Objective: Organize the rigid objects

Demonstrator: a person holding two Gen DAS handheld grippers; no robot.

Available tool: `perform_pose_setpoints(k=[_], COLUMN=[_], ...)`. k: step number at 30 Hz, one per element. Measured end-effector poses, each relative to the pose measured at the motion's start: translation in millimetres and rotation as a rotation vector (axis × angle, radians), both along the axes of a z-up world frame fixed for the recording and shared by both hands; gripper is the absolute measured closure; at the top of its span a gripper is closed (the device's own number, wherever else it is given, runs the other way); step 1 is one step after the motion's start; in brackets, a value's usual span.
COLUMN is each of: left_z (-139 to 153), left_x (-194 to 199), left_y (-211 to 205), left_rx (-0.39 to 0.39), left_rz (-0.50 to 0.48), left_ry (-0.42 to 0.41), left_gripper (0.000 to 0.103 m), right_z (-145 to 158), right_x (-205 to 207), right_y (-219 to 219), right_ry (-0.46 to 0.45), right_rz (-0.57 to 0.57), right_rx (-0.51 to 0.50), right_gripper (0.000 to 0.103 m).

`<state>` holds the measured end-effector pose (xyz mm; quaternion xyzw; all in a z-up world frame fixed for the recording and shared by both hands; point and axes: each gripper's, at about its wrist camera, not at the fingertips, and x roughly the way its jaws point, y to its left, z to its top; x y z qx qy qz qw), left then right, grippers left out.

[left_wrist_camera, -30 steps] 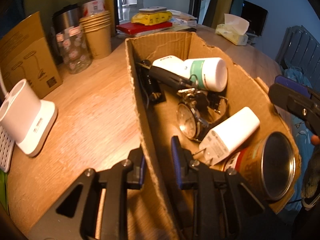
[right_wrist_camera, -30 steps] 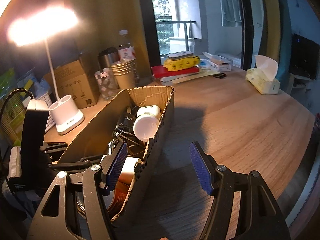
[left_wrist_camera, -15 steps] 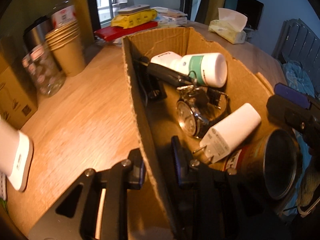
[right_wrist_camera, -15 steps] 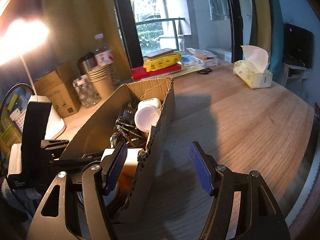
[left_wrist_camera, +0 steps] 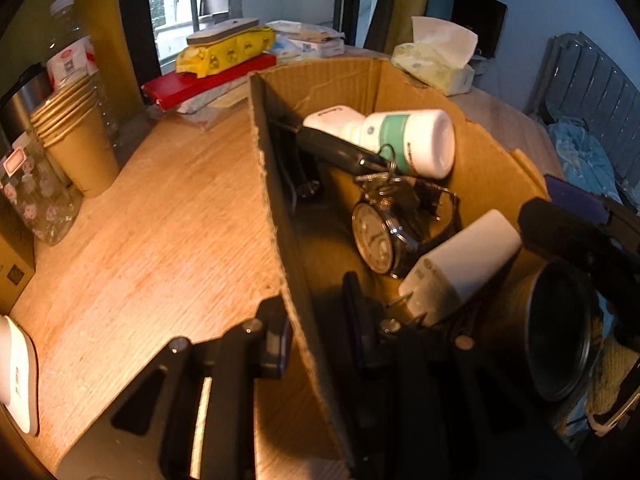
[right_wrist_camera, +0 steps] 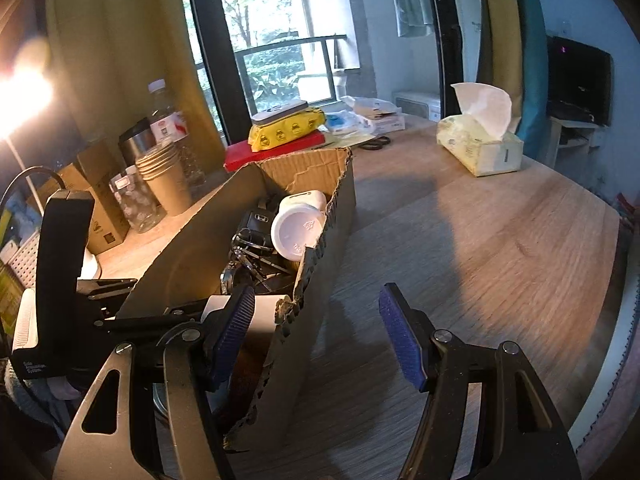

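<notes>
Two grippers are in my hands, one on each long side of the open brown cardboard box [left_wrist_camera: 492, 168] on the round wooden table [left_wrist_camera: 168, 240]. At the far left stand the stacked brown paper cups [left_wrist_camera: 76, 136]. My left gripper [left_wrist_camera: 316, 340] is pressed together on the box's left wall: one finger lies outside it, the other inside, and the cardboard is pinched between them. Inside the box, just beyond that inner finger, lies the white plug-in charger [left_wrist_camera: 460, 264], and next to it the round silver wristwatch [left_wrist_camera: 380, 240]. Farther in lie the black car key with its key ring [left_wrist_camera: 340, 152] and the white bottle with a green label [left_wrist_camera: 404, 142], on its side. At the near right corner of the box a round metal tin [left_wrist_camera: 560, 328] lies tilted. My right gripper [right_wrist_camera: 318, 332] is spread wide across the box's right wall: its left finger is inside the box, its right finger hangs over the bare table outside, and neither pad presses on the cardboard. Beyond it stands the pale yellow tissue box [right_wrist_camera: 480, 148].
</notes>
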<state>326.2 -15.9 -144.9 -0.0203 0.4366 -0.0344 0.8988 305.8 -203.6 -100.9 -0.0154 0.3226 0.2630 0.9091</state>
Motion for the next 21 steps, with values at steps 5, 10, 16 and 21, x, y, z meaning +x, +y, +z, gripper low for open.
perform_pose_setpoints(k=[5,10,16,21], left_z=[2,20,43,67], left_x=[-5,-30,-70,-108], left_y=[10,21,33,35], left_rx=[-0.044,-0.055,-0.068,-0.058], left_rz=[0.032,0.064,0.100,0.094], left_ry=[-0.006,-0.072,-0.147,-0.212], left_gripper=[0.062,0.044,0.036,0.035], right_z=[6,15,29,42], right_x=[-5,-19,-44,-69], right_y=[0,1,3,5], right_ry=[-0.019,-0.042,-0.080,-0.113], right_rz=[-0.022,-0.036,-0.058,-0.068], right_rx=[-0.009,-0.019,-0.036,-0.034], right_gripper=[0.035,0.035,0.035,0.035])
